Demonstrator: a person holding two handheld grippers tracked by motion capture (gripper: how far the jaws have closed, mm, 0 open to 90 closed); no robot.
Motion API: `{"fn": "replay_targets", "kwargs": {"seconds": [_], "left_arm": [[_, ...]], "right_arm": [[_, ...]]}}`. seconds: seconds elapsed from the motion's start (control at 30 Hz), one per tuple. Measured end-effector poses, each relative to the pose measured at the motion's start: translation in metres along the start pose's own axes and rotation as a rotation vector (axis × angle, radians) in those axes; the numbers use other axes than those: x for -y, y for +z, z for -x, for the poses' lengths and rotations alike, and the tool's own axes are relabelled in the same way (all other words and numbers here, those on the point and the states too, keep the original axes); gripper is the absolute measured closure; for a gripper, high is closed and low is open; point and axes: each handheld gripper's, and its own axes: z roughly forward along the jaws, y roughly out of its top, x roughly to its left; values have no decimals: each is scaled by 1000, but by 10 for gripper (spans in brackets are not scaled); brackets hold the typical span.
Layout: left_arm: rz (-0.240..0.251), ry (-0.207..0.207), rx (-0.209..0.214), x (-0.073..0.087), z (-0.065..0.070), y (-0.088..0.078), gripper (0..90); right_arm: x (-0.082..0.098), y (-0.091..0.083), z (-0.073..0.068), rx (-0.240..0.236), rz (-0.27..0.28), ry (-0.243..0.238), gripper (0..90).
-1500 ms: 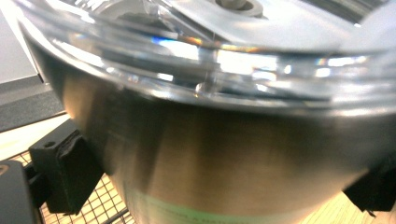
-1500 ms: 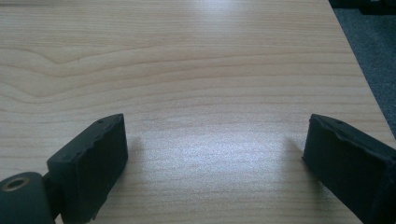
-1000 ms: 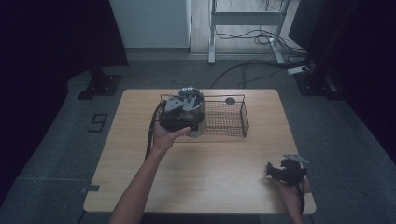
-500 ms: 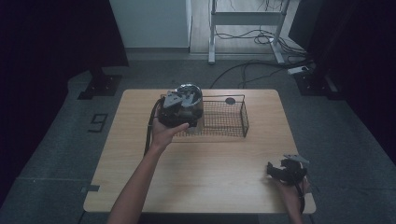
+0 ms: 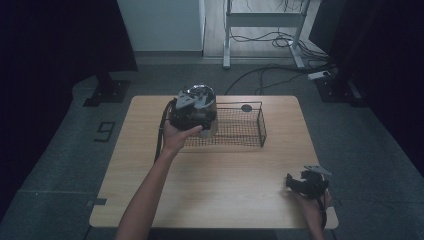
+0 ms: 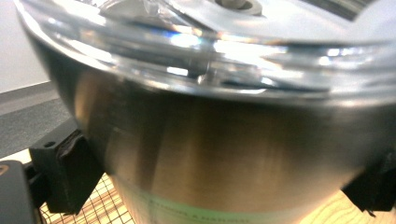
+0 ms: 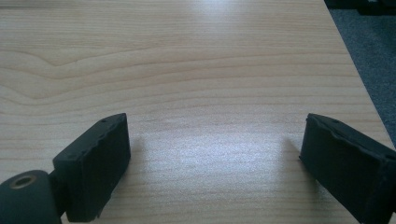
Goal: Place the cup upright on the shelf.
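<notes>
Steel pot [image 6: 210,154] hides left claw [image 5: 200,117] tips.

Both forearms are bare, with no sleeve in sight, and each hand carries a black claw with two blocky matte pads, the right claw [image 5: 295,182] topped by a grey three-cornered plate, the left claw [image 5: 192,112] trailing a black cable.

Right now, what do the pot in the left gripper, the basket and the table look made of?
Pot: looks like brushed stainless steel, with soft streaked reflections; its lid seems clear glass, glinting. Basket: thin dark wire mesh, likely coated metal. Table: pale wood grain with a smooth sheen, possibly laminate.
</notes>
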Motion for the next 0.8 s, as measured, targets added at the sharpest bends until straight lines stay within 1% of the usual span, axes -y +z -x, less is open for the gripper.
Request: {"fn": "replay_targets", "kwargs": {"seconds": [0.23,0.37,0.5,0.63,0.77,0.8], "left_arm": [[-1,-7,-6,-2,-5,8,40],[-14,-12,-14,-1,-9,13,40],[-25,-14,-8,0,-12,18,40],[-33,-10,-10,1,-13,23,40],[-33,10,-6,0,-15,28,40],[-34,7,-9,-1,-16,30,40]], "right_arm": [[0,0,0,1,3,1,92],[0,0,1,2,4,2,95],[0,0,0,3,4,3,96],[0,-1,0,3,3,5,97],[0,-1,1,5,3,6,99],[1,-1,1,6,4,5,99]]}}
